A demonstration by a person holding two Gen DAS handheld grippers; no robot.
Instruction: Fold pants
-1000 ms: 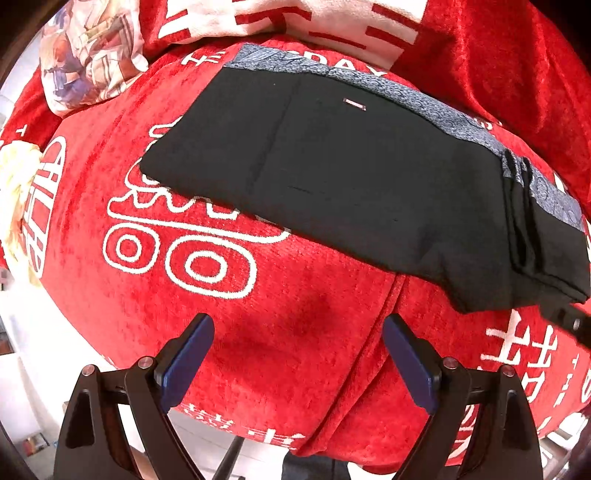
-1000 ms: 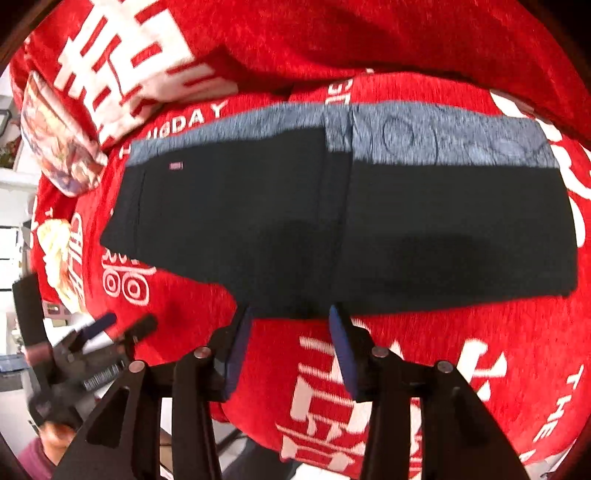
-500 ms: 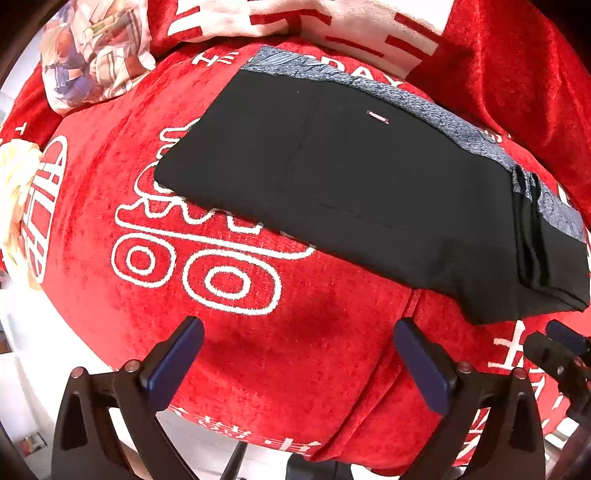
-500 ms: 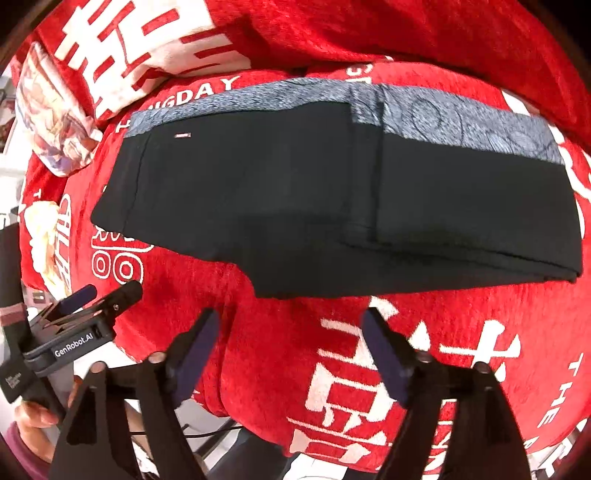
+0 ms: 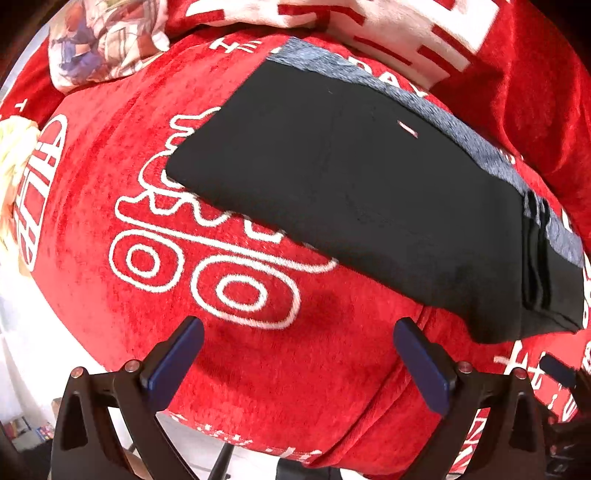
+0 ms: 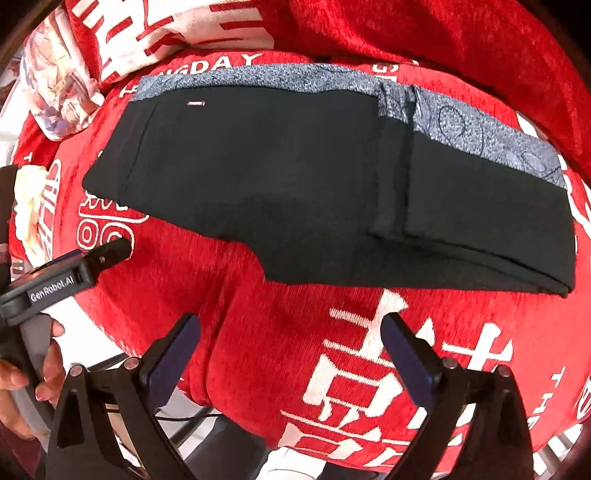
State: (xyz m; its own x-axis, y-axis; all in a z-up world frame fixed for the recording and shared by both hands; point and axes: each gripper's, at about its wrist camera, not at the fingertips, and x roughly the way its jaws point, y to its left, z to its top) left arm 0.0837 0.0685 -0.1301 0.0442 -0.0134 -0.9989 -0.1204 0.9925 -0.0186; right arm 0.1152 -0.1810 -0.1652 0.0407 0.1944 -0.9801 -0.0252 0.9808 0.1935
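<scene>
Black pants with a grey patterned waistband lie folded on the red blanket, one end doubled over the other. My right gripper hovers over bare blanket just short of the pants' near edge; its jaws are opening and nothing is between them. In the left wrist view the pants lie up and to the right. My left gripper stands open over the blanket with nothing between its fingers. It also shows in the right wrist view, held in a hand, as the left gripper.
A printed cushion rests at the back left beside a pale yellow object. A second red cloth with big white characters is bunched behind the pants. The blanket's front edge drops off just below the grippers.
The right jaws have spread wide and drawn back from the pants' near edge. The left gripper has slid left, away from the pants, and opened a little more.
</scene>
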